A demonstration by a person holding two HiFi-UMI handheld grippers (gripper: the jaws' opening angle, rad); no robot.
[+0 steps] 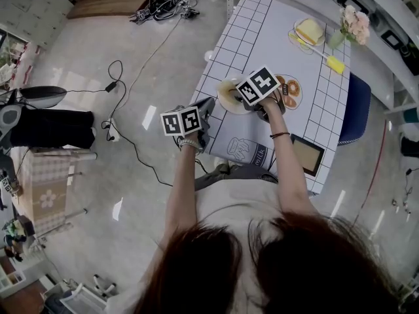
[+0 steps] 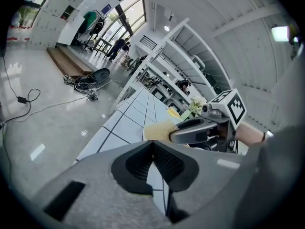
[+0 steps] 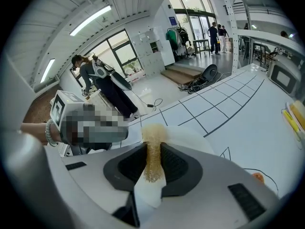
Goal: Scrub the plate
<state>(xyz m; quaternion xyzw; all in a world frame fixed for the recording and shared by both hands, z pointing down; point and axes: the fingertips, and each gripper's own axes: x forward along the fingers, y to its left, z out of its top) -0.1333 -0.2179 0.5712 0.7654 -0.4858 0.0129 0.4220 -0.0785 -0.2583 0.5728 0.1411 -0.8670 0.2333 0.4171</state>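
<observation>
Plate [image 1: 226, 99] rim pinched in right tool [image 3: 152, 162]; left tool [image 2: 153, 149] pressed together, empty. Advice: fetch brush [image 1: 335, 63], upper right.

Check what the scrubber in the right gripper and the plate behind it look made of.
The scrubber is tan, matte, with a coarse open grain: likely foam sponge or loofah-type fibre, unclear which. The plate is white and smooth with a faint sheen: probably glazed ceramic, though melamine would look the same.
</observation>
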